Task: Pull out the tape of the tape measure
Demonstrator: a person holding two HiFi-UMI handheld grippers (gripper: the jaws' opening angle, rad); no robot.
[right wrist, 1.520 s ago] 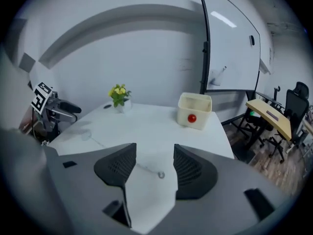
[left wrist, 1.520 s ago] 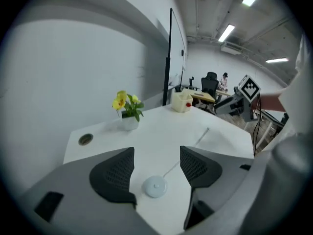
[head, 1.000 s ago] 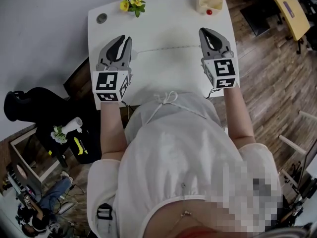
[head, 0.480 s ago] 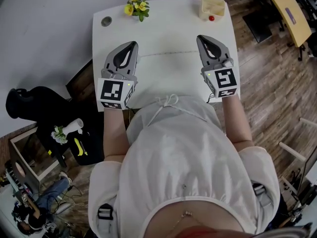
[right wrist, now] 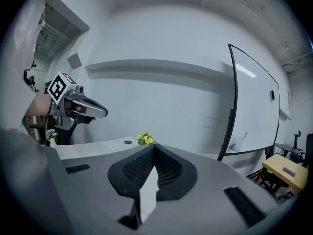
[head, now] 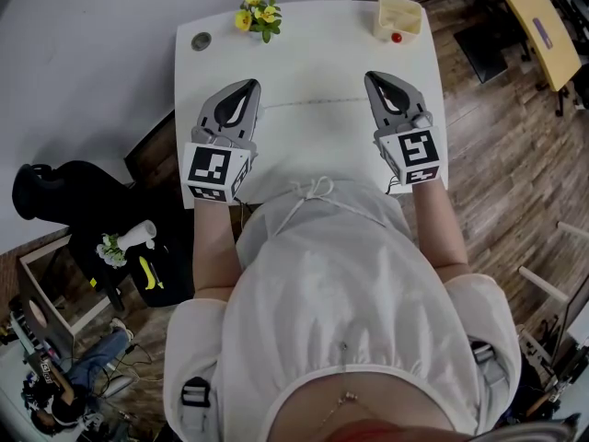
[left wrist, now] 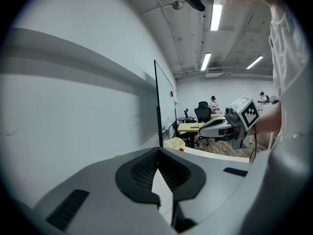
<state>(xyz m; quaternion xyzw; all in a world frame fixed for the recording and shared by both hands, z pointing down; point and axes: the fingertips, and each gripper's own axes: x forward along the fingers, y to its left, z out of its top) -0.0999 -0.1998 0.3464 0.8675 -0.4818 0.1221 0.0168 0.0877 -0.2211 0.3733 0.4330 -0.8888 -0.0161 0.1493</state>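
No tape measure body shows in any view. A thin pale line (head: 313, 101) runs across the white table (head: 304, 58) from one gripper to the other; I cannot tell whether it is the tape. My left gripper (head: 250, 83) hovers over the table's left side, jaws shut with nothing between them (left wrist: 157, 150). My right gripper (head: 371, 76) hovers over the right side, also shut and empty (right wrist: 154, 146). Each gripper shows in the other's view: the right gripper (left wrist: 230, 124) and the left gripper (right wrist: 73, 104).
Yellow flowers (head: 256, 14) and a small grey disc (head: 200, 40) sit at the table's far left. A cream container (head: 398, 14) with a red ball (head: 397, 37) beside it stands at the far right corner. A black chair (head: 55, 196) is left of the table.
The left gripper's jaws have gone from slightly apart to shut, and it has rolled level. The right gripper has barely moved.
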